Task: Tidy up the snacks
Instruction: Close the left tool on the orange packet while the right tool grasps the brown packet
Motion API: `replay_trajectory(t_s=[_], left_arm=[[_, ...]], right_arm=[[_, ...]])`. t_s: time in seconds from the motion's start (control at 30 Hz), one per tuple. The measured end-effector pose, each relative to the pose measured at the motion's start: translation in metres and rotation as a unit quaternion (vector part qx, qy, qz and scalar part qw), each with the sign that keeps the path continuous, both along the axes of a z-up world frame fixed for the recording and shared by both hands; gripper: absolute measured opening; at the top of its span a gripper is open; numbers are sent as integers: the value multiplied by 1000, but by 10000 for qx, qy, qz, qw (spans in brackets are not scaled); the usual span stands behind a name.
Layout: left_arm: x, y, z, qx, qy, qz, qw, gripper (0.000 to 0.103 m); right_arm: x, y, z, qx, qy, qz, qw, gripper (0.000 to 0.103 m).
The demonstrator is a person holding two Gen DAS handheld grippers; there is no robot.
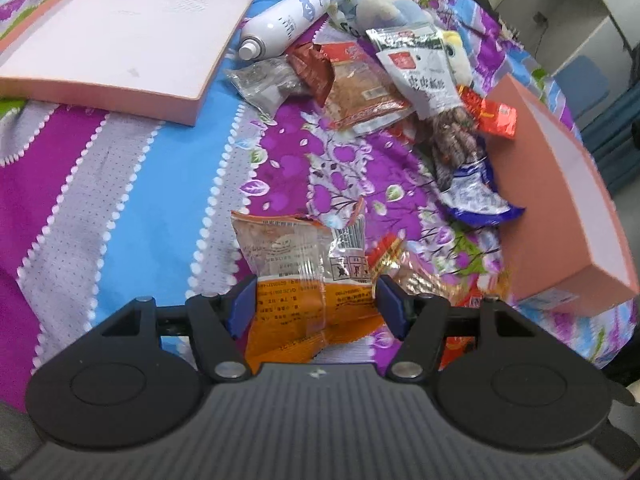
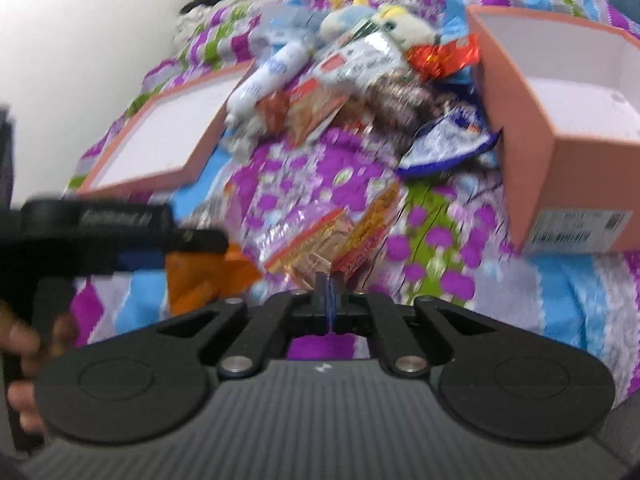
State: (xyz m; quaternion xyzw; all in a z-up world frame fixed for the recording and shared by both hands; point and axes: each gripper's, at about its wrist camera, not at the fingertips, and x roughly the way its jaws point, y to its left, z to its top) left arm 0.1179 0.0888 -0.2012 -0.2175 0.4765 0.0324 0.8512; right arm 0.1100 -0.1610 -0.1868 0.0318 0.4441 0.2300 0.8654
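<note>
- My left hand-held gripper (image 1: pixel 316 306) is clamped on an orange snack packet (image 1: pixel 304 264); its blue pads (image 1: pixel 240 304) press the packet's two sides, and the packet's clear top sticks out past the fingertips above the bedspread (image 1: pixel 132 184).
- My right hand-held gripper (image 2: pixel 329 285) is clenched, jaws almost touching. A crinkly clear-and-red snack packet (image 2: pixel 308 240) lies right at its tips; the blur keeps me from telling whether a corner is pinched.
- In the right wrist view the left hand-held gripper (image 2: pixel 132 236) comes in from the left edge with the orange packet (image 2: pixel 204 276) hanging from it, and fingers of a hand (image 2: pixel 24 344) wrap its handle.
- The remaining snacks sit in a heap further up the bed: a brown packet (image 1: pixel 360 92), a white-labelled packet (image 1: pixel 420 72), a small red packet (image 1: pixel 498 116) and a blue-and-silver packet (image 1: pixel 476 196), overlapping one another.
- A white spray bottle (image 1: pixel 284 24) lies on its side beside the heap, with a plush toy (image 1: pixel 384 8) behind it.
- A deep pink box (image 2: pixel 560 120) stands open on the right; the blue-and-silver packet touches its near wall.
- A shallow pink lid (image 1: pixel 120 40) lies open side up on the left, well apart from the box.
- Between lid and box, in front of the heap, the bedspread is bare, giving me room to move.
</note>
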Motion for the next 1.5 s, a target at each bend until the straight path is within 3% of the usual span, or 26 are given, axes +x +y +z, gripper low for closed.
replay_trajectory(t_s=[0.07,0.17,0.23,0.3,0.47,0.73,0.87,1.07,1.17,1.3,1.5], left_arm=[[1,1,-4,70,16,-10,10000,69],[2,5,-7,-74,-19,-3,10000,72],[1,7,-6,-100,-40,68,9999,78],[-1,7,-4,31,-83,181,9998,82],[-8,8,1,-40,-158,266,9995,84],[-9,8,2,-126,-250,433,9987,84],[-6,5,-1,-73,-256,374,9989,84],[1,-1,-14,47,-182,334,9993,83],[5,-1,-22,-20,-147,347,9993,83],[7,-4,-29,45,-142,341,9993,79],[4,-7,-21,141,-170,277,9994,69]], right_arm=[[-1,1,-5,-11,117,61,9999,8],[-1,-1,-9,-78,154,104,9998,19],[-2,-5,-8,-160,72,37,9998,55],[-1,-9,-6,-172,-69,57,9998,69],[1,-10,-1,-395,-639,365,9965,86],[20,14,-15,-761,-1175,1634,9766,87],[31,25,-30,-816,-1054,2290,9643,87],[45,38,-48,-1011,-913,2586,9563,87],[50,35,-54,-760,-688,2500,9628,89],[46,40,-55,-822,-690,2384,9652,88],[39,41,-47,-812,-593,2177,9708,59]])
